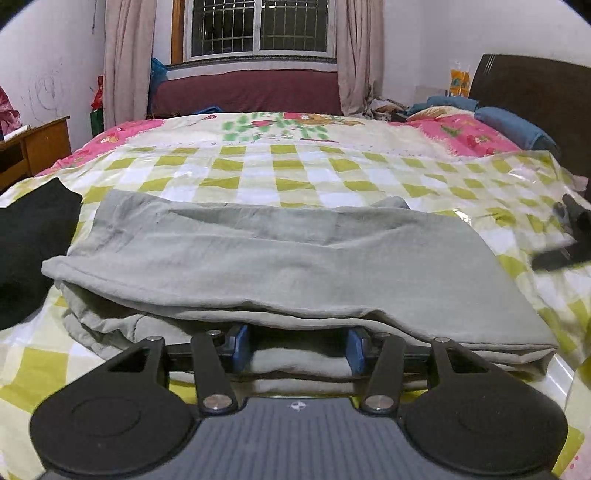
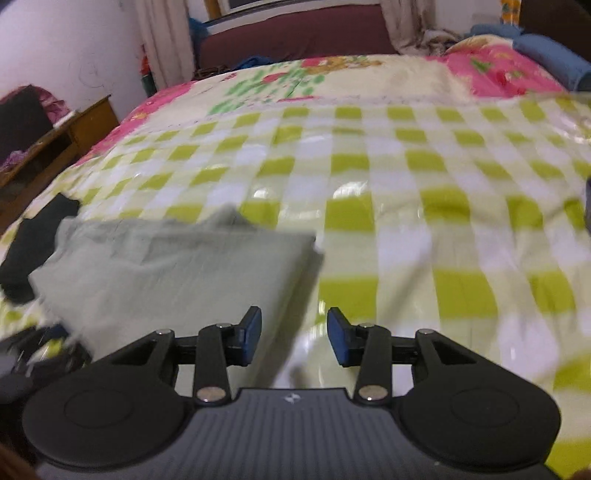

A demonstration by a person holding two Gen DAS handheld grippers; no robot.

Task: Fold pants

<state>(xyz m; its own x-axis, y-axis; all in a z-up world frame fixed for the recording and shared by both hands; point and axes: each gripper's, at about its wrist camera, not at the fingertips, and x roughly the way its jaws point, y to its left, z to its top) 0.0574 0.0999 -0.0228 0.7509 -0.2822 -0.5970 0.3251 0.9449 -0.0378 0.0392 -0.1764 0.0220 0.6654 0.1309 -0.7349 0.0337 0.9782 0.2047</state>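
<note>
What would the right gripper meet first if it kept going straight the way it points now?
Probably the checked plastic sheet on the bed: the open right gripper holds nothing, and the grey pants lie just left of its line, though blur leaves depth uncertain.

**Bedroom count: items on and around the bed**

- Grey pants (image 1: 288, 266): one pair lying folded on the bed.
- Black garment (image 1: 33, 243): one lying beside the pants.
- Checked plastic sheet (image 1: 258, 173): one covering the bed.
- Floral quilt (image 1: 280, 125): one showing beyond the sheet.
- Blue rolled blankets (image 1: 513, 129): two lying by the headboard.
- Curtains (image 1: 125, 59): two hanging at one window (image 1: 258, 26).
- Wooden bedside desk (image 1: 33, 147): one standing at the side.
- Grippers: two showing, the left gripper (image 1: 299, 350) and the right gripper (image 2: 294, 334).
</note>
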